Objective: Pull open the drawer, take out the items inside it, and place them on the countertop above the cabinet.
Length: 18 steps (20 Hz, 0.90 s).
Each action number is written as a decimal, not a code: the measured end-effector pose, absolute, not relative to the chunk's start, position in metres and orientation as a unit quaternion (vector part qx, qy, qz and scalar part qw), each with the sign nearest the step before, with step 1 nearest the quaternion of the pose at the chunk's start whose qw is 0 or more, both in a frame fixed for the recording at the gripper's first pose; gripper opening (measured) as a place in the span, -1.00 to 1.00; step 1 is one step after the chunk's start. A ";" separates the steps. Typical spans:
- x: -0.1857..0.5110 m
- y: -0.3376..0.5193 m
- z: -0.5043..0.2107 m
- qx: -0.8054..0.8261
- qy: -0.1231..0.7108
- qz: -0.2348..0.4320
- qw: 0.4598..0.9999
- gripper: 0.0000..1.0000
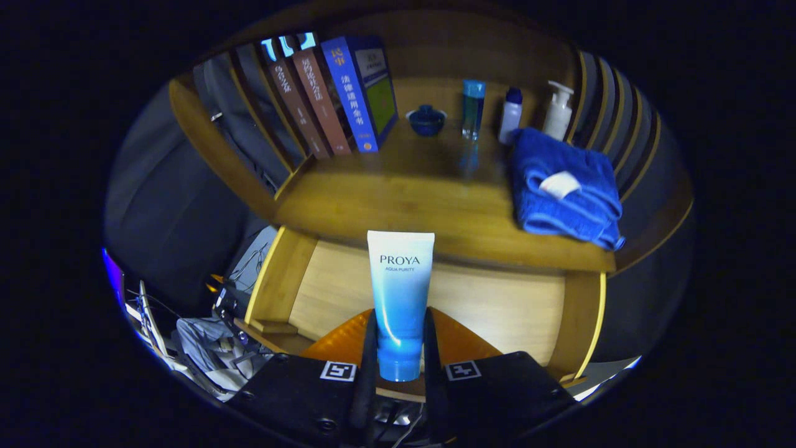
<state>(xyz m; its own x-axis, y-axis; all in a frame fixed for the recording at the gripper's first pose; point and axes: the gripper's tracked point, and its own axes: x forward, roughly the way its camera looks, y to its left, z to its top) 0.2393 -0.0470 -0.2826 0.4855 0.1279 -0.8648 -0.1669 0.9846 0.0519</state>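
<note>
White-to-blue gradient tube [400,305], royal-blue towel [566,190], honey-brown wooden countertop [404,199]

Glossy smooth plastic tube [400,298]; nubby terry-cloth towel [563,186]; lacquered wood countertop [410,199]; paler matt wood drawer [497,305].

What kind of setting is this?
Probably a mock home dresser or vanity nook: a wooden countertop with toiletry bottles, a folded blue towel and books, above an open drawer. The gripper clamps a tube.

I see brand lettering on the tube [400,280] clamped between both fingers of my claw [400,316], Chinese titles down the book spines [339,93], and square coded markers [337,371] on the claw.
</note>
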 end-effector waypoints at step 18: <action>0.389 -0.077 -0.347 -0.012 0.567 -0.015 0.824 -0.26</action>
